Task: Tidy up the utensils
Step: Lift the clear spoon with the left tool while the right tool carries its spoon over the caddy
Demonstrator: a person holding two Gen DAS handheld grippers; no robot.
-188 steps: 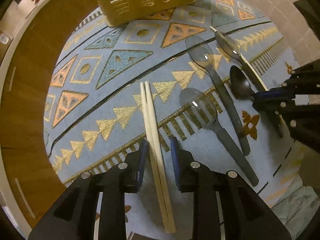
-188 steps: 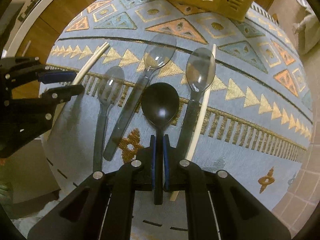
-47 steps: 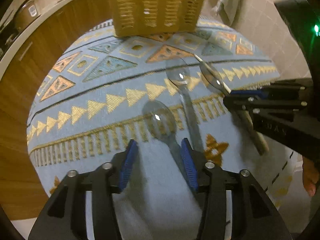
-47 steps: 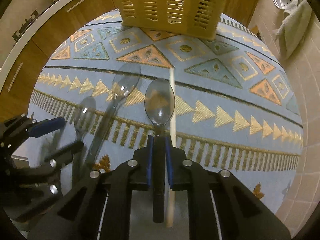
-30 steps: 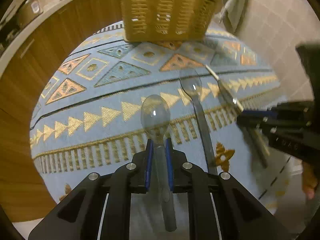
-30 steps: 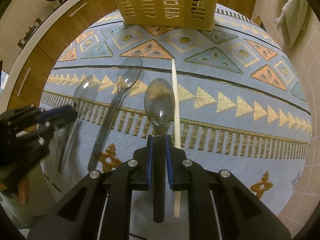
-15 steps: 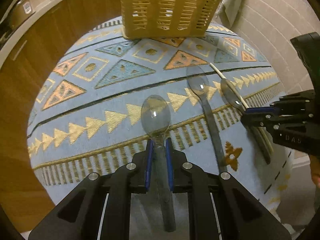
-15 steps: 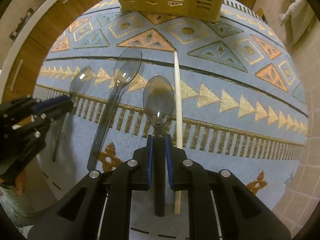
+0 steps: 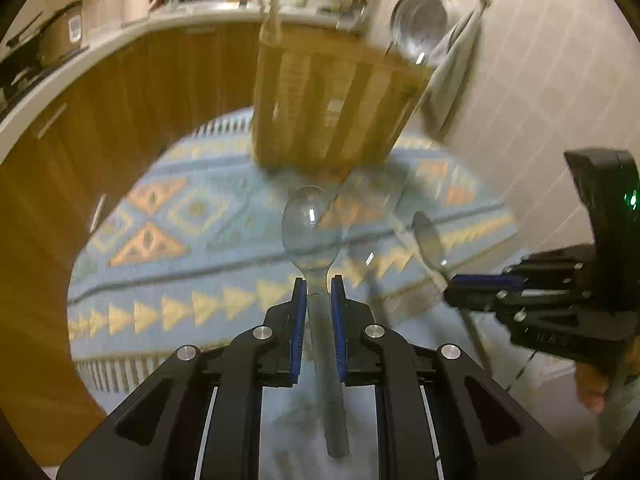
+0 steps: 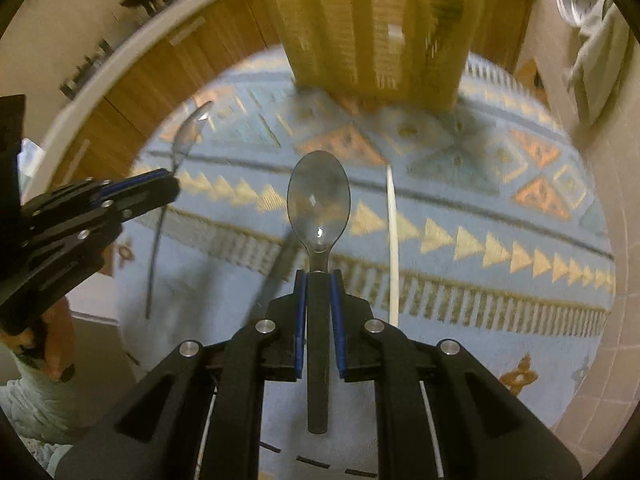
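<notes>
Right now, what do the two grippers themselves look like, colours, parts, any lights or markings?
Both are matte black, angular linkage frames with round silver pivot screws. The left gripper and right gripper each carry blue pads lining the inner finger faces. In the left wrist view, the right unit's black housing shows a small green light. Faint lettering on its side is unreadable. No cables or sleeves show.

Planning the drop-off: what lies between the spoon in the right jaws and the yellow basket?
In the right wrist view, only bare patterned mat lies between the held spoon and the yellow basket.
</notes>
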